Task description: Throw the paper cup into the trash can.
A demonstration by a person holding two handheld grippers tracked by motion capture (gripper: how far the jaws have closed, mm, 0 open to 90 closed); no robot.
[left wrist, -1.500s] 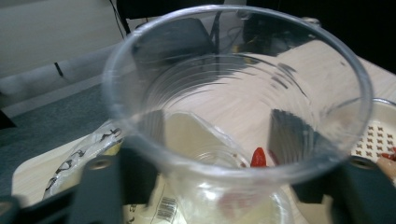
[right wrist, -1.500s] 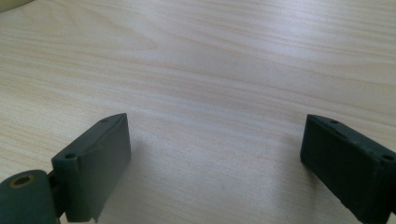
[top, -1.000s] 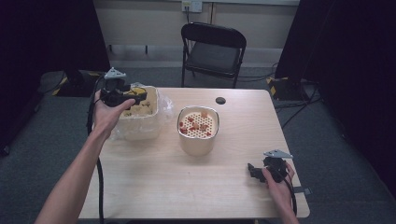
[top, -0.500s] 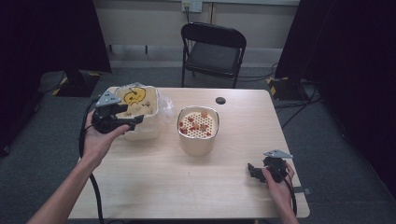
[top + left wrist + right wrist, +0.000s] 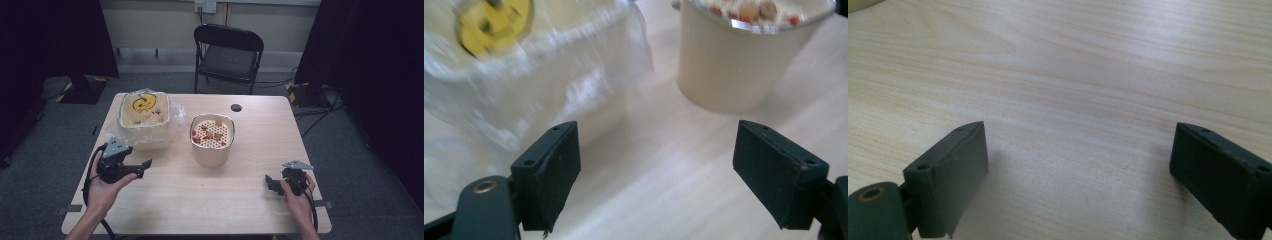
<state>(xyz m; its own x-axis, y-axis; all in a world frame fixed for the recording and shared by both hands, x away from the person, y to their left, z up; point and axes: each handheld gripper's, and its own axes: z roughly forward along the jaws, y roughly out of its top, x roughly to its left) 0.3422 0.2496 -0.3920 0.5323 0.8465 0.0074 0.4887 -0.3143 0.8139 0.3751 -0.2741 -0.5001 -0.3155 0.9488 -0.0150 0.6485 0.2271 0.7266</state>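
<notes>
Both claws, left gripper [image 5: 145,164] and right gripper [image 5: 270,181], are hovering spread and empty; the cream pot [image 5: 744,60] ahead is sitting untouched.

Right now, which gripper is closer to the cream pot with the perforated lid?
Left. The left gripper sits just left of the cream pot, jaws open toward it. The right gripper rests farther off, near the table's front right corner.

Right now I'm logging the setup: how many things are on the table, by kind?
Containers: 2, the plastic-wrapped tub and the cream pot
Handheld grippers: 2, left gripper, right gripper
Small black disc: 1
Total: 5
</notes>
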